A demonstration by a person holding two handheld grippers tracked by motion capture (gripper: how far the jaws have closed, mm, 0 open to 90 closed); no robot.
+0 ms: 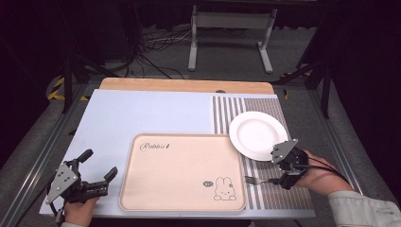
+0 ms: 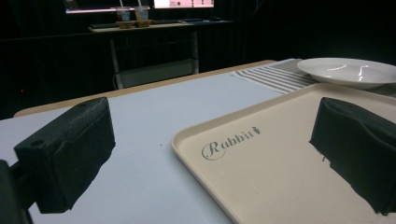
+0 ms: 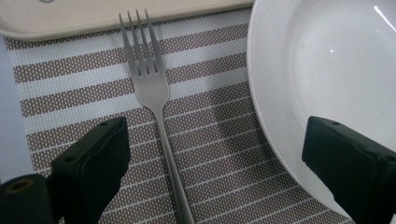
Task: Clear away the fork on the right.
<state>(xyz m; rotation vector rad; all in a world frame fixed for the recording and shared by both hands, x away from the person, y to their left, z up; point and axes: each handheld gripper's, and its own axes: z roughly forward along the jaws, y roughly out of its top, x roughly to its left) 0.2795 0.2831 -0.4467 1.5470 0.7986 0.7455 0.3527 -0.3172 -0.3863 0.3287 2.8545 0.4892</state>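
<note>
Beside the tray's right edge, I am holding my right tool (image 1: 275,180) low over the striped placemat (image 3: 205,130), its jaws spread wide and gripping nothing. Between those jaws, in the right gripper view, the fork (image 3: 154,100) is lying flat on the placemat, handle running toward me and tines pointing at the tray (image 3: 116,16), stopping just short of its rim. One jaw is sitting on each side of the handle, apart from it. To the fork's other side, the white plate (image 3: 327,84) is resting on the same placemat, its rim near the fork but not touching it.

Off the tray's left side, I am holding my left tool (image 1: 97,163) just above the pale blue surface (image 2: 154,116), jaws wide apart as well and empty. In the left gripper view, one jaw is hanging over the blue surface and the other over the tray (image 2: 280,154), near the printed word "Rabbit" (image 2: 229,142). Beyond the tray's far right corner, the plate (image 2: 348,71) is sitting partly over the tray's edge.
</note>
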